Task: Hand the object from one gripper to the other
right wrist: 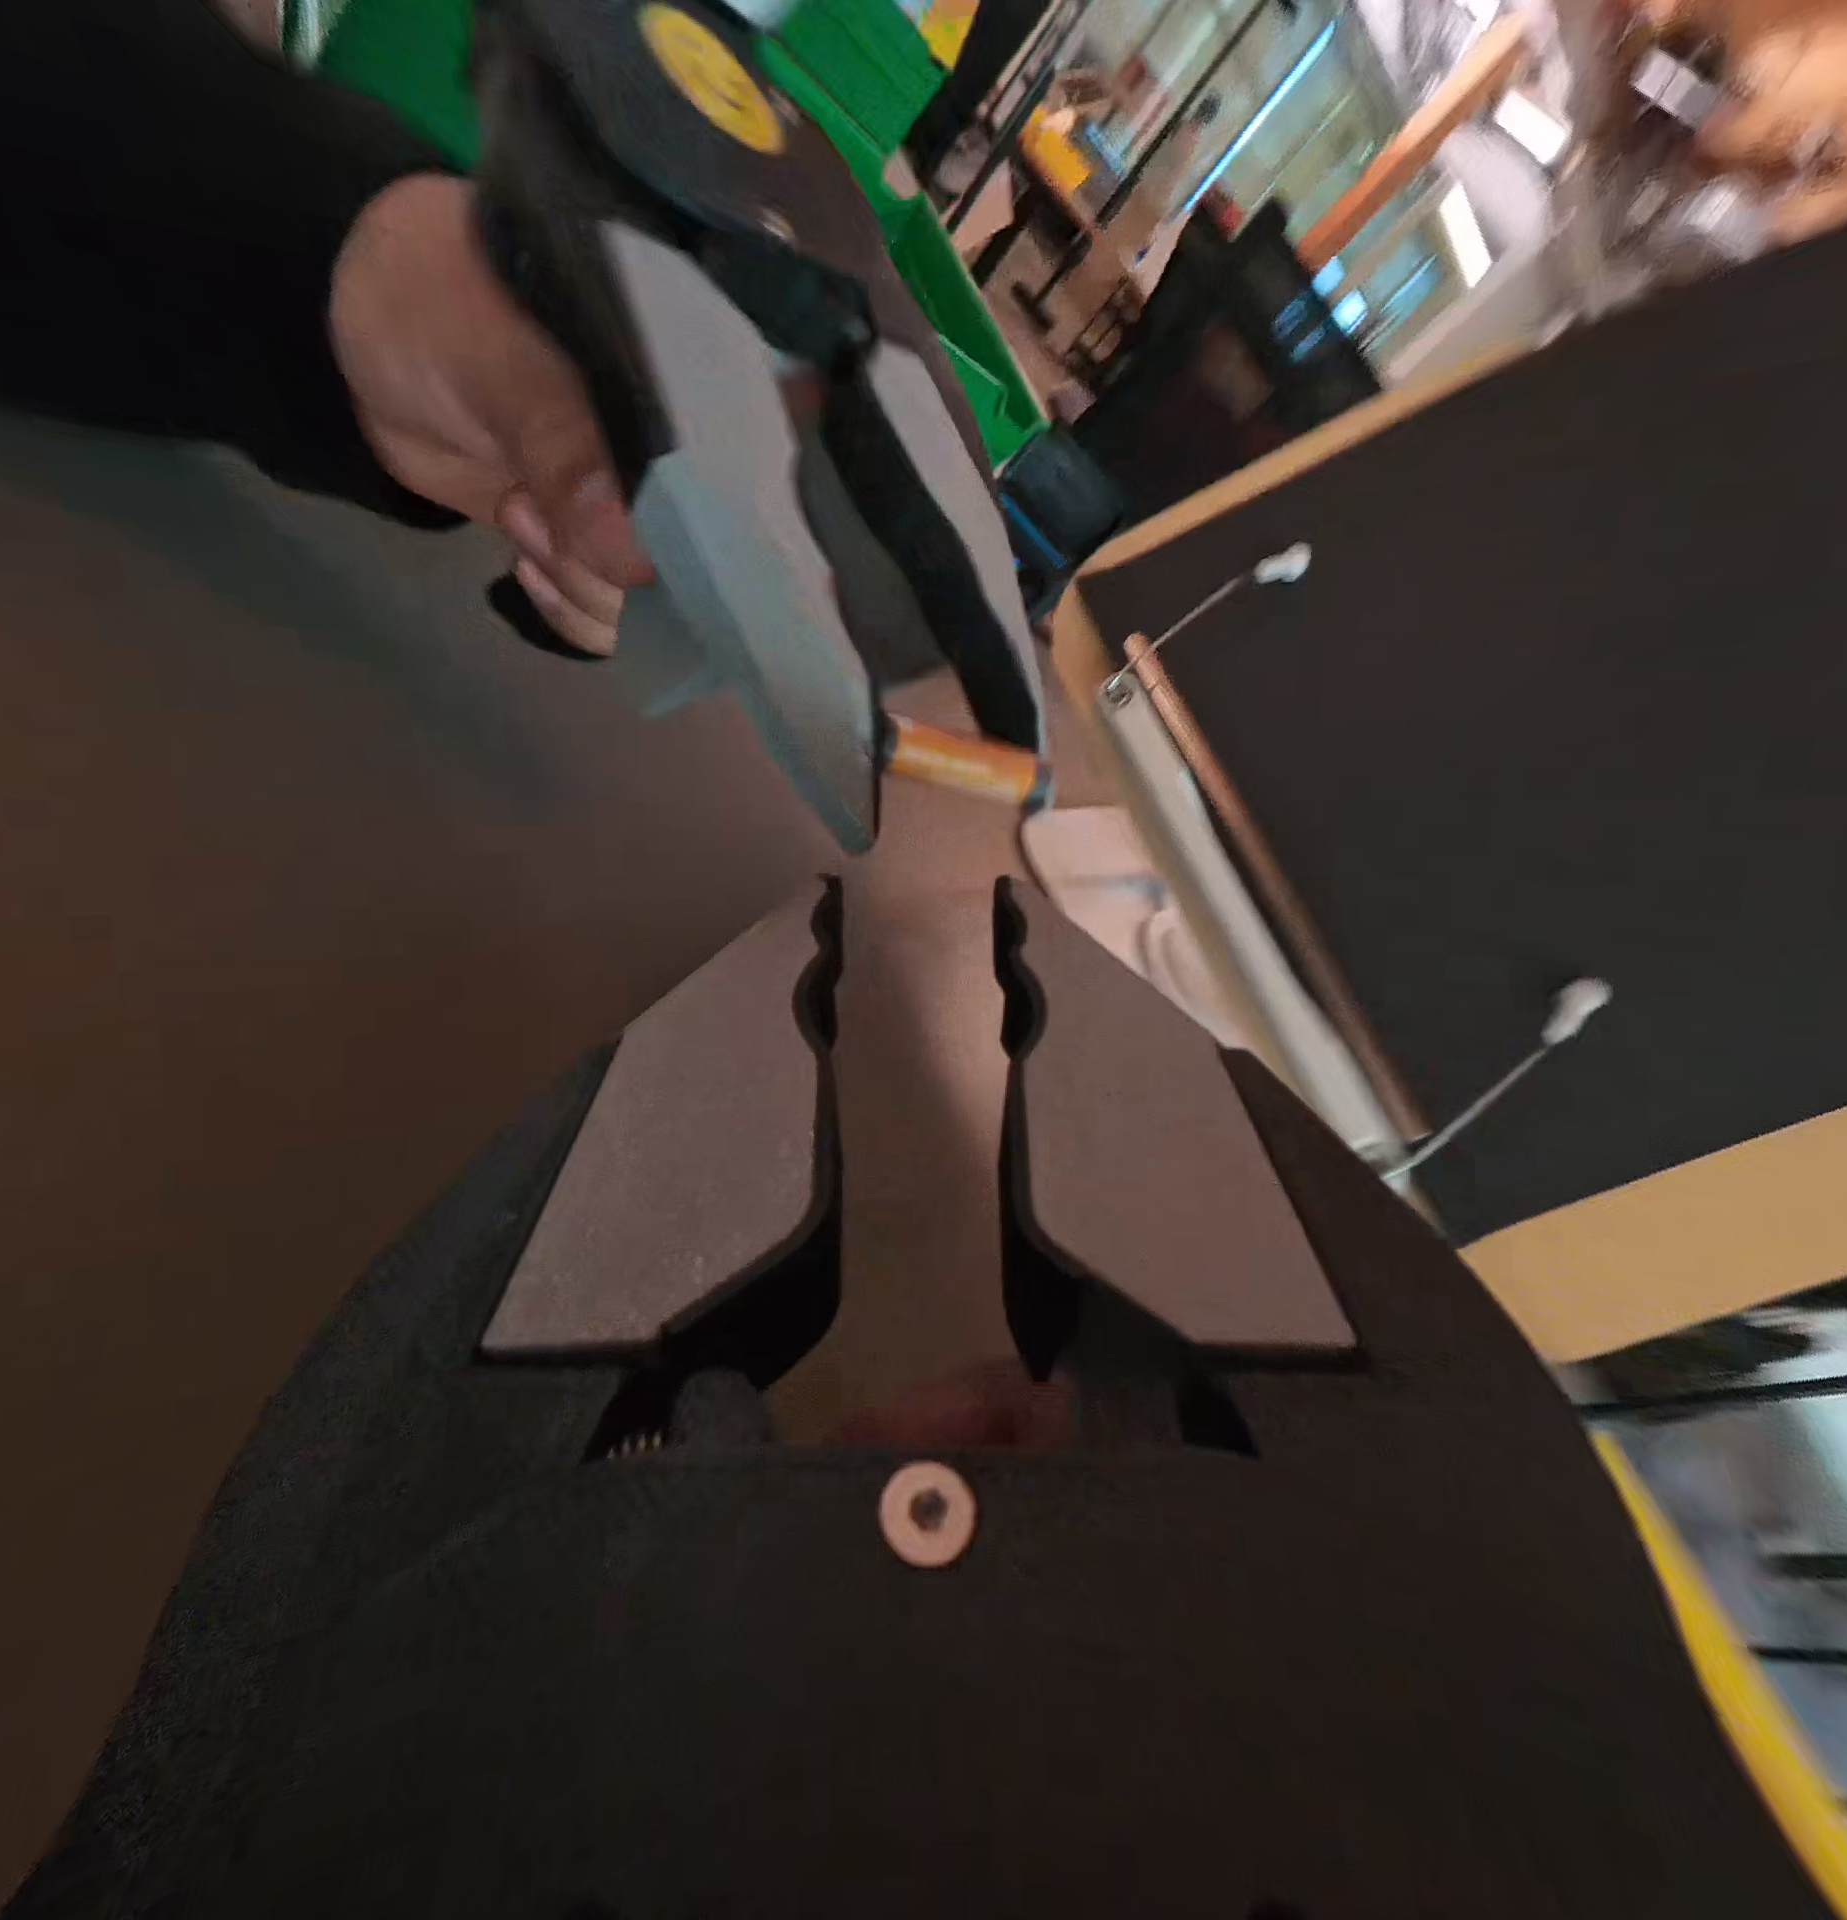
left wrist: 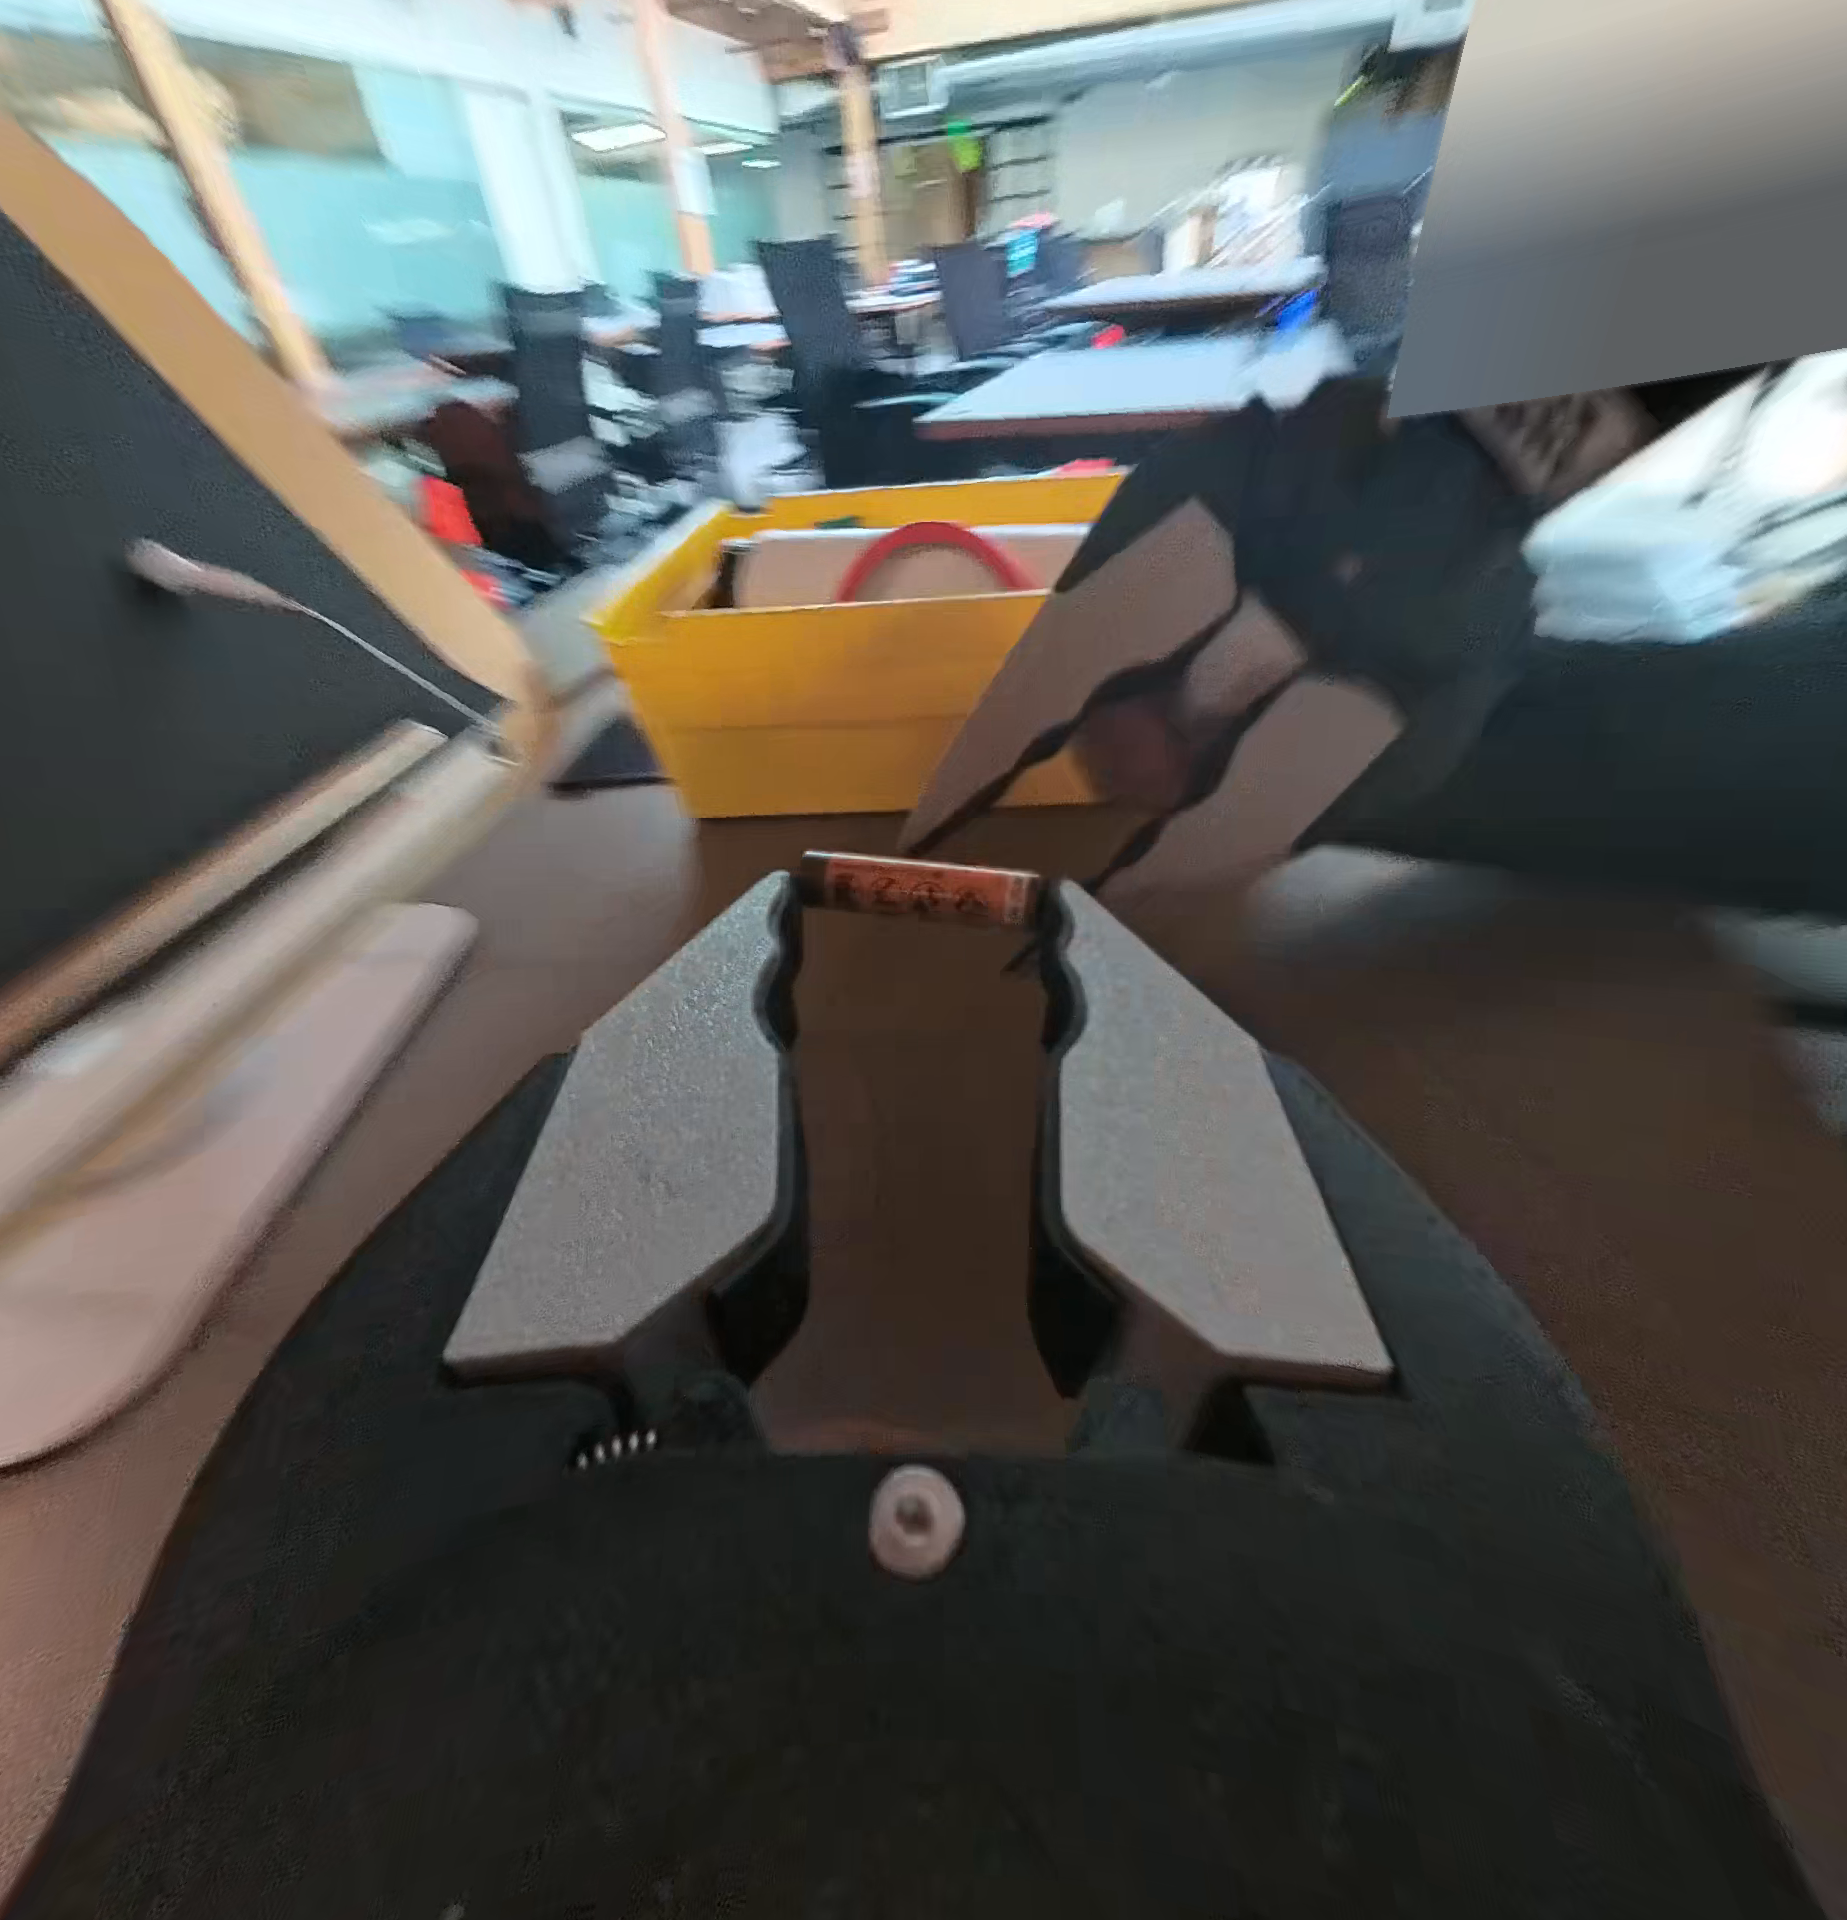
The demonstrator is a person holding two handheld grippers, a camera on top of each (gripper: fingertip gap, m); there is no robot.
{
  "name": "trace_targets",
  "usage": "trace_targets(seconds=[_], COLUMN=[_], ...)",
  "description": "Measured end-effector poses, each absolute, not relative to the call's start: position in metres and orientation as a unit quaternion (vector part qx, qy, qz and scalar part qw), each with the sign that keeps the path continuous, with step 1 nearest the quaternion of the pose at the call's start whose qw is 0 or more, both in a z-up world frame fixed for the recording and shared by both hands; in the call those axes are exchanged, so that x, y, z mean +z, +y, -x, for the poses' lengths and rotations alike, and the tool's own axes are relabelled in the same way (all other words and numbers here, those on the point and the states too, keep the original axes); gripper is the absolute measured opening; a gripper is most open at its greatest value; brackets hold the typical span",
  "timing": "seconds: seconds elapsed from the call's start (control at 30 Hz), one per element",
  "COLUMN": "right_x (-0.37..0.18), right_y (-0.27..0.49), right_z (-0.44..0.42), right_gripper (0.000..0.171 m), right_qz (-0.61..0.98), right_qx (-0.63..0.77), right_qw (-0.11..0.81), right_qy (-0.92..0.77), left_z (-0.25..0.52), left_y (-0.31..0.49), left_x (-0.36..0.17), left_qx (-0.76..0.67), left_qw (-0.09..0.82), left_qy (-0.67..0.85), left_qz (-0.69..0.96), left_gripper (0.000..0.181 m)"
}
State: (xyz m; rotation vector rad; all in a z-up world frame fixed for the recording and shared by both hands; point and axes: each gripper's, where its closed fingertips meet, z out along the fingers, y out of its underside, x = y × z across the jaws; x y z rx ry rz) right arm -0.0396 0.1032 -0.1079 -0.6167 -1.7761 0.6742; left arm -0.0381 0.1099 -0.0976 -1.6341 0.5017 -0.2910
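Note:
A small orange and black battery (left wrist: pixel 917 896) lies crosswise between the fingertips of my left gripper (left wrist: pixel 919 906), which is shut on it above the brown table (left wrist: pixel 1418 1091). My right gripper (left wrist: pixel 1012 862) comes in from the upper right, open, with its tips just behind the battery and not touching it. In the right wrist view my right gripper (right wrist: pixel 917 888) is open and empty. Just ahead of it a hand (right wrist: pixel 451 405) holds the left gripper (right wrist: pixel 955 790), which grips the battery (right wrist: pixel 960 764).
A yellow bin (left wrist: pixel 846 686) stands on the table behind the grippers. A black partition with a wooden edge (left wrist: pixel 119 571) rises at the left, and a pale flat device (left wrist: pixel 171 1195) lies below it. Green crates (right wrist: pixel 867 62) stand farther off.

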Motion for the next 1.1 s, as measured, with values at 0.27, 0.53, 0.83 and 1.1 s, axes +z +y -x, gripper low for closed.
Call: trace_targets(seconds=[0.27, 0.53, 0.83, 1.1], right_x=[-0.095, -0.105, -0.107, -0.107], right_y=[0.094, 0.081, 0.136, 0.125], right_z=[0.036, 0.042, 0.051, 0.052], right_gripper=[0.043, 0.009, 0.006, 0.006], right_qz=[0.430, 0.448, 0.328, 0.206], right_qx=[0.580, 0.603, 0.269, 0.110], right_qw=[0.243, 0.183, 0.551, 0.644], right_qy=[-0.648, -0.634, -0.718, -0.729], left_z=[0.034, 0.028, 0.040, 0.044], left_y=[0.108, 0.112, 0.110, 0.108], left_x=[-0.101, -0.100, -0.104, -0.092], left_qx=[0.229, 0.334, -0.089, -0.159], left_qw=[0.636, 0.617, 0.646, 0.653], left_qy=[0.387, 0.417, 0.224, 0.176], left_qz=[0.627, 0.578, 0.725, 0.719], left_gripper=[0.044, 0.043, 0.038, 0.038])
